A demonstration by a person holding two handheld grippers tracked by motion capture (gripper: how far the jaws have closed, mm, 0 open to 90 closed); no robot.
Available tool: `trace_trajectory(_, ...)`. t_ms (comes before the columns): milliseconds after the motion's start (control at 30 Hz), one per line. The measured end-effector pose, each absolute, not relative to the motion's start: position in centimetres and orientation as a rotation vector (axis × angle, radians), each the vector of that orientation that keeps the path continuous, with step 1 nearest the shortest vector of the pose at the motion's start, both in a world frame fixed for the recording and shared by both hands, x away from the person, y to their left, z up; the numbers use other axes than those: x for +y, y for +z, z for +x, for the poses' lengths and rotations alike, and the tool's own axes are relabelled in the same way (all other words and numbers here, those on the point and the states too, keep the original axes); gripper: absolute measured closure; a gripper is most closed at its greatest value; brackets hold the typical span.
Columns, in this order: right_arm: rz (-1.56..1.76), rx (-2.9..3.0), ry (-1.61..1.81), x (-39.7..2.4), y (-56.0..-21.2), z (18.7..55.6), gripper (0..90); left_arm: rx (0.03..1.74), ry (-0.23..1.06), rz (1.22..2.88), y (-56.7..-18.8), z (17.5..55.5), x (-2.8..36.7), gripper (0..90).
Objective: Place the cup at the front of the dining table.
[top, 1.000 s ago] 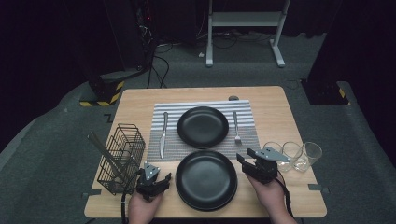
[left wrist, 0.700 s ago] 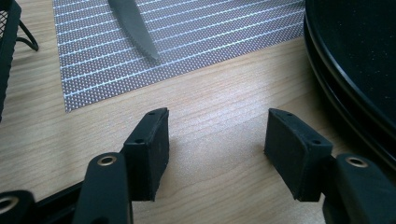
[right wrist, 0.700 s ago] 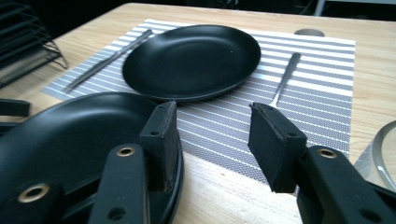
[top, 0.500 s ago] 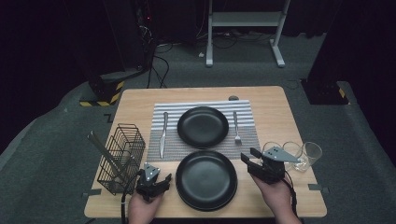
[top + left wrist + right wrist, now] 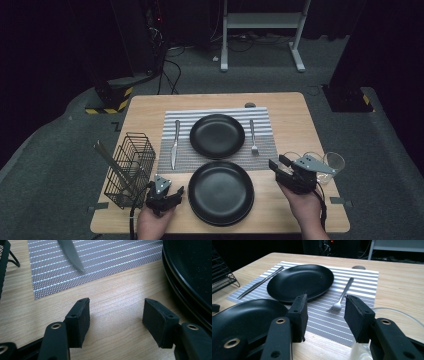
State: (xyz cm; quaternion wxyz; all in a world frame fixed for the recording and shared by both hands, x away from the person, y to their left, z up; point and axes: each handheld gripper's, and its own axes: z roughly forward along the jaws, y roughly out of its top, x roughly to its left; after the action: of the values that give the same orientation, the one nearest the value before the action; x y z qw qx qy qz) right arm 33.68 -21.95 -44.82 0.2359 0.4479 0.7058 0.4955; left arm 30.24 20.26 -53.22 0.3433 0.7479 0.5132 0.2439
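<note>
**A:** Start at the left. What is by the table's left edge?

**B:** The wire basket [image 5: 131,167] stands there, close to the edge of the table [image 5: 295,120]. Just beside it, toward me, my left gripper [image 5: 175,194] sits low over bare wood, its jaws apart with nothing between them. In the left gripper view the gap frames only wood grain.

**A:** How much room is there on that side?

**B:** Little. The basket is on one flank and the rim of the near plate [image 5: 220,191] on the other. Ahead lies the corner of the striped mat [image 5: 262,147], with the knife [image 5: 174,144] on it.

**A:** And the middle?

**B:** The near plate lies by the table's front edge, overlapping the mat's near border. The far plate [image 5: 217,135] is on the mat, between the knife and the fork [image 5: 253,136].

**A:** The right side?

**B:** My right gripper [image 5: 280,164] is raised off the wood, right of the near plate. Its jaws have just been closing a little; they are apart and empty. The glasses [image 5: 334,162] stand just beside it, near the right edge. Open wood stretches beyond them toward the far corner.
</note>
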Motion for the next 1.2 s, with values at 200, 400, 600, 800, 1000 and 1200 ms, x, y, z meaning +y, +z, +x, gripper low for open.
trace_trajectory(200,1.253,1.889,1.369,-23.4,-44.8,33.8,57.1,1.334,0.636,1.945,-53.2,30.2,20.2,38.9)
trace_trajectory(400,1.26,1.863,1.347,-24.1,-45.2,34.2,60.5,1.334,0.637,1.944,-53.2,30.2,20.2,38.9)
trace_trajectory(600,1.268,1.865,1.337,-24.3,-45.7,34.6,63.8,1.334,0.636,1.945,-53.2,30.2,20.2,38.9)
trace_trajectory(800,1.269,1.881,1.32,-24.2,-46.2,34.8,66.9,1.334,0.636,1.945,-53.2,30.2,20.2,38.9)
trace_trajectory(1000,1.269,1.894,1.302,-24.1,-46.5,34.9,69.4,1.333,0.636,1.945,-53.2,30.2,20.2,38.9)
trace_trajectory(1200,1.262,1.908,1.29,-24.0,-46.7,34.9,72.6,1.334,0.637,1.944,-53.2,30.2,20.2,38.9)
